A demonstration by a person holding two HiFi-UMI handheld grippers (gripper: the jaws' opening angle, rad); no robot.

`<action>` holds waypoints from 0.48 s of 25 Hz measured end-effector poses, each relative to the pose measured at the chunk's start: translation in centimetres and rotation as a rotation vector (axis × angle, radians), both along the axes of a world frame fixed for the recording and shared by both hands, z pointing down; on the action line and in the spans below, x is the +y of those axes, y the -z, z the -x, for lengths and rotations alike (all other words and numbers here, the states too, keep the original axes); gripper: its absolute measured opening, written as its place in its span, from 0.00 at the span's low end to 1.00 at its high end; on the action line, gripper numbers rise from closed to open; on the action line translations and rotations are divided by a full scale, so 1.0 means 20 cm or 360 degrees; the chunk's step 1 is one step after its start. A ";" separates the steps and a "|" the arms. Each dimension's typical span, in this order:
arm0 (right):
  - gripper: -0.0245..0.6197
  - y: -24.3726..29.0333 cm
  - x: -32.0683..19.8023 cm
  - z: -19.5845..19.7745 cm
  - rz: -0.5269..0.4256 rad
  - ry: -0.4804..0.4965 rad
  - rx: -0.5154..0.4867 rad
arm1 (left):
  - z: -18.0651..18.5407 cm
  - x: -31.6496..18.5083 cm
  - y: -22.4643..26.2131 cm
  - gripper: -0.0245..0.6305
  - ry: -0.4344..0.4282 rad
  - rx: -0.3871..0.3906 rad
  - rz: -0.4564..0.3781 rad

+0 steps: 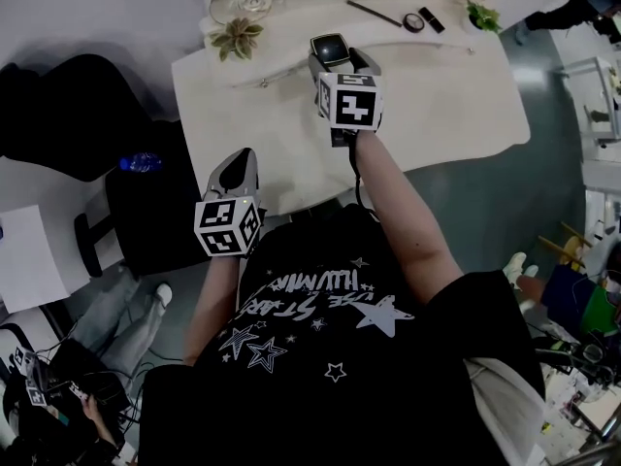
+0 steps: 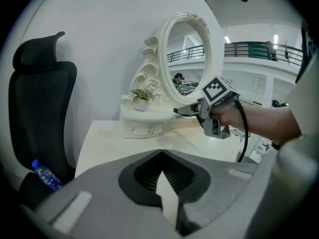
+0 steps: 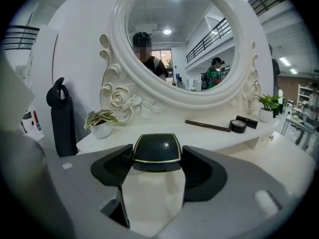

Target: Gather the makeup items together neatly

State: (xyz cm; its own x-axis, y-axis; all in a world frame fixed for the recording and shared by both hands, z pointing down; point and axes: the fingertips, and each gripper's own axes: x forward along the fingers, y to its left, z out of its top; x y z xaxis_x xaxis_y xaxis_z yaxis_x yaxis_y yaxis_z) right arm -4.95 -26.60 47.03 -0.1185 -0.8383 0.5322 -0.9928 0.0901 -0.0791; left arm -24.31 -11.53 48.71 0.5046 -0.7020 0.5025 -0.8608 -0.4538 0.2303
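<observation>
My right gripper (image 3: 156,161) is shut on a black compact with a gold rim (image 3: 156,151), which sits squarely between its pads. In the head view the compact (image 1: 331,49) hangs over the white table (image 1: 446,95), just before the mirror stand's shelf. On that shelf, at the right, lie a thin dark pencil (image 3: 207,125), a small round black pot (image 3: 238,126) and a short black tube (image 3: 247,121). My left gripper (image 1: 238,168) hovers off the table's near left corner, its jaws together with nothing held (image 2: 160,153). From there the right gripper (image 2: 182,111) shows before the mirror.
An ornate white oval mirror (image 3: 182,39) stands at the table's back, with a small potted plant at each end of the shelf (image 3: 101,121) (image 3: 269,106). A black office chair (image 1: 146,202) with a blue bottle (image 1: 139,162) stands left of the table.
</observation>
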 end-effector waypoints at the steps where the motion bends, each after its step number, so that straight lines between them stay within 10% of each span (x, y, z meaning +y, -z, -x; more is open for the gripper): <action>1: 0.56 0.01 0.02 -0.01 -0.0007 -0.0003 0.0000 | -0.01 0.01 0.00 0.04 -0.0004 0.0000 0.0001; 12: 0.56 -0.11 0.33 -0.04 0.0053 0.0031 -0.0031 | -0.07 0.13 -0.06 0.04 -0.0020 -0.0013 0.0037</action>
